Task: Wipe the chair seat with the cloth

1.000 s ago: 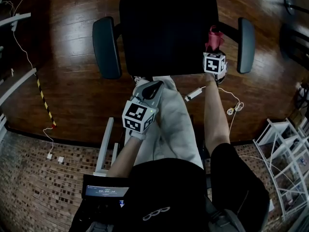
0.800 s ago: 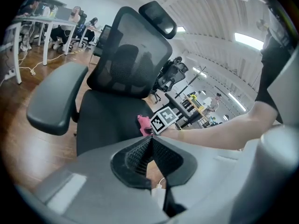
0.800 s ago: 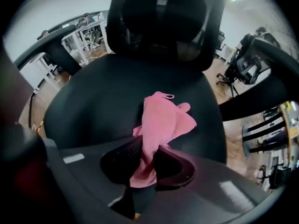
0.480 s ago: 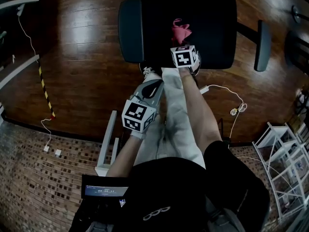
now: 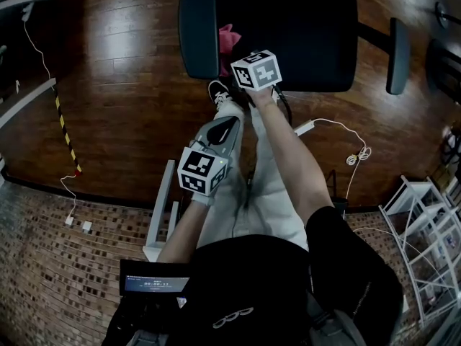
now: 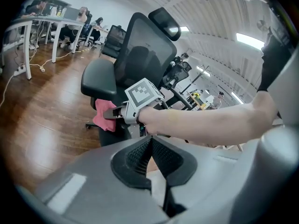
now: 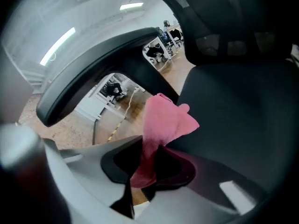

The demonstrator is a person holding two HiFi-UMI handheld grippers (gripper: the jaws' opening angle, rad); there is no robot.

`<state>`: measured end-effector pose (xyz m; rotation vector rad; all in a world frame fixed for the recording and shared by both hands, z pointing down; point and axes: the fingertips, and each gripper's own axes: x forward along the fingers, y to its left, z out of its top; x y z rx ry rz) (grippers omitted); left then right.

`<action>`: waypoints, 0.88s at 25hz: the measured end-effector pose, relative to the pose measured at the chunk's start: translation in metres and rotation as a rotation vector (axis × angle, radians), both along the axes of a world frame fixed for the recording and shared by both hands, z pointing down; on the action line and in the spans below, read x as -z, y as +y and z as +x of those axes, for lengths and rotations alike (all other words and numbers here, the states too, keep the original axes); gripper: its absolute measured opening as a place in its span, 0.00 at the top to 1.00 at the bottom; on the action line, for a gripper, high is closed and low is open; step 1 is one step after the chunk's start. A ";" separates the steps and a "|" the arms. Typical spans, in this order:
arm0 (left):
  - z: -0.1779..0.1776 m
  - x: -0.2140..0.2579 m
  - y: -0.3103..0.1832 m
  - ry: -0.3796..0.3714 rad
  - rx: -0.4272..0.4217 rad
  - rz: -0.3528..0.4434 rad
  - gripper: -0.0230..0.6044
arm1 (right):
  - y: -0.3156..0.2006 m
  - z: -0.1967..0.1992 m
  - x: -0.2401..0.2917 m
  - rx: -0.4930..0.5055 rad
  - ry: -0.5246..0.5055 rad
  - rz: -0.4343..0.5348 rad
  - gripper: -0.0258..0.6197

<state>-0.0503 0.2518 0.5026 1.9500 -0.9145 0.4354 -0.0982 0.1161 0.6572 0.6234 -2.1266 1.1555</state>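
Since the right gripper (image 5: 240,55) has swept from the chair seat's (image 5: 302,34) far side to the edge by the armrest (image 5: 198,27), one pass along the front looks done. The right arm reaches straight forward, jaws clamped on the pink cloth (image 5: 229,37), which bunches just ahead of them at the seat's edge. The left gripper (image 5: 225,127) hangs back over the leg, jaws together, empty.

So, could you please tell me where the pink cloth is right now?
In the head view, the pink cloth sits at the left edge of the chair seat, beside the armrest, pinched by the right gripper.
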 end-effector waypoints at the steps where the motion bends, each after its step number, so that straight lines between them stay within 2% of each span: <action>1: 0.001 -0.001 0.001 -0.004 -0.004 -0.002 0.98 | 0.004 -0.006 0.001 0.008 -0.036 -0.012 0.85; 3: 0.004 -0.003 0.001 -0.013 -0.010 -0.006 0.98 | 0.007 -0.002 -0.006 -0.001 -0.038 -0.026 0.85; 9: 0.011 -0.007 -0.007 -0.025 -0.006 -0.018 0.98 | -0.002 0.052 -0.035 -0.091 0.075 -0.041 0.85; 15: 0.078 0.002 -0.001 -0.012 -0.051 -0.007 0.98 | -0.003 0.166 -0.049 -0.189 0.219 -0.010 0.85; 22: 0.139 0.006 0.003 -0.010 -0.116 0.002 0.98 | 0.000 0.280 -0.048 -0.275 0.305 0.017 0.85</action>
